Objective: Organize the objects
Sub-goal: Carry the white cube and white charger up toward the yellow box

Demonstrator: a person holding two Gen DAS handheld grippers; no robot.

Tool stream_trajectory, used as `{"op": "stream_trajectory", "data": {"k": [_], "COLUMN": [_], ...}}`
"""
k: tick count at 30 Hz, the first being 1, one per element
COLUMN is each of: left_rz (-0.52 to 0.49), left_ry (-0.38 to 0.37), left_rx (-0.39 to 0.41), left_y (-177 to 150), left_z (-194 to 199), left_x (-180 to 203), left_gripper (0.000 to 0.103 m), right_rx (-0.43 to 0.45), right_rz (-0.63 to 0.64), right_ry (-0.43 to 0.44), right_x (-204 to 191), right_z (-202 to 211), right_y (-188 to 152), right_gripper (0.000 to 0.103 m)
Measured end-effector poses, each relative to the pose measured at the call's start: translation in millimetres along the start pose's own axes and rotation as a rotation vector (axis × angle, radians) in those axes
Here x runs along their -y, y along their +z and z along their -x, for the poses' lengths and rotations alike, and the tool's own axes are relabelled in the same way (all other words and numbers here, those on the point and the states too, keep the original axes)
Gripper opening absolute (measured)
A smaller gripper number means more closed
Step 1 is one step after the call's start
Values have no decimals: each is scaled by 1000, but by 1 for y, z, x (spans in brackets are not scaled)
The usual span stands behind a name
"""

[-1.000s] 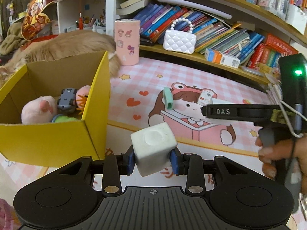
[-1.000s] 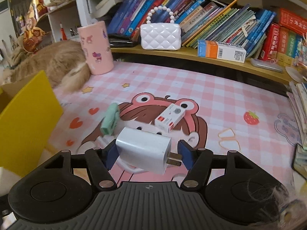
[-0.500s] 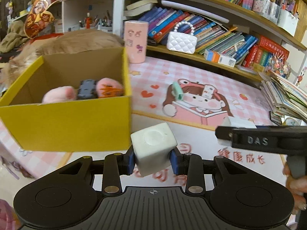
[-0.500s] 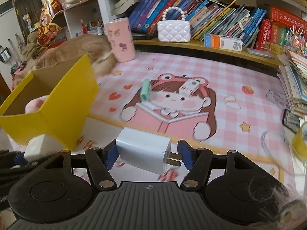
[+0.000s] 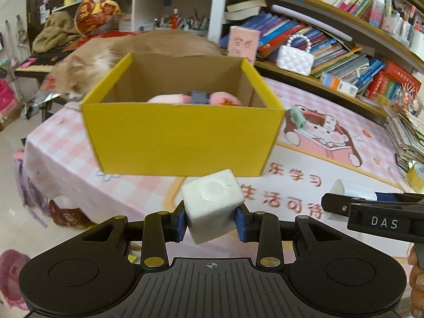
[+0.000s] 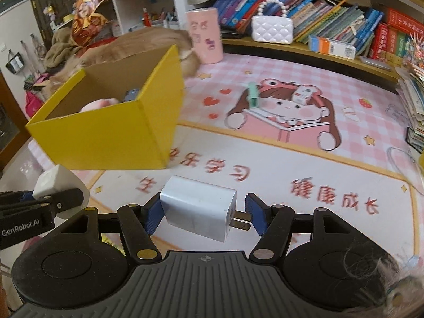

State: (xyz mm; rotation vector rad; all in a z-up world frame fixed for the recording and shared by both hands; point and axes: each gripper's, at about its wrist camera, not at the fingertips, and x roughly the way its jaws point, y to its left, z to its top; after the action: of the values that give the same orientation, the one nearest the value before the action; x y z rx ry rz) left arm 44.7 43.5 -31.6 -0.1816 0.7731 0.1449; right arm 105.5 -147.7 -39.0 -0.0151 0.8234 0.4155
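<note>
My left gripper (image 5: 211, 224) is shut on a white cube-shaped charger (image 5: 213, 204), held above the table's near edge in front of the yellow cardboard box (image 5: 182, 137). The box holds pink plush toys (image 5: 169, 98) and a grey toy car (image 5: 198, 97). My right gripper (image 6: 202, 216) is shut on a white plug adapter (image 6: 197, 210), its prongs against the right pad. It is to the right of the box (image 6: 106, 132). The left gripper and cube also show in the right wrist view (image 6: 53, 185).
A green clip (image 6: 253, 96) and a small red-and-white box (image 6: 302, 94) lie on the pink cartoon mat (image 6: 291, 143). A cat (image 5: 127, 50) lies behind the box. A pink cup (image 6: 204, 35), a white purse (image 6: 273, 27) and books stand at the back. Stacked books (image 5: 408, 137) lie right.
Both grippers have pulled back toward the table's near edge with their loads. The yellow box now sits straight ahead of the left gripper, further off.
</note>
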Motion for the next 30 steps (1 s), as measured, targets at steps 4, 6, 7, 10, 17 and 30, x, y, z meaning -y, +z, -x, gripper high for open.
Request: {"op": "stream_trajectory", "data": {"k": [4, 6, 7, 10, 17, 30], "left_rz": [-6, -12, -16, -23, -35, -23], "left_ry": [3, 2, 3, 10, 24, -7], "left_rx": [5, 8, 11, 24, 71, 127], "left_y": [-7, -10, -11, -13, -16, -11], "left_z": [10, 15, 18, 25, 44, 55], "left_x": [-15, -23, -27, -39, -66, -87], "left_gripper": [34, 34, 34, 34, 34, 34], "right_rx": [10, 13, 15, 26, 56, 71], "right_rz": [-1, -1, 0, 1, 4, 49], "right_ry": [1, 5, 8, 15, 25, 22], "right_x": [-21, -32, -37, -53, -84, -118], "right_z": [1, 2, 3, 6, 10, 14], "right_y": [-6, -10, -11, -16, -21, -16], "right_gripper": [63, 63, 63, 63, 63, 63]}}
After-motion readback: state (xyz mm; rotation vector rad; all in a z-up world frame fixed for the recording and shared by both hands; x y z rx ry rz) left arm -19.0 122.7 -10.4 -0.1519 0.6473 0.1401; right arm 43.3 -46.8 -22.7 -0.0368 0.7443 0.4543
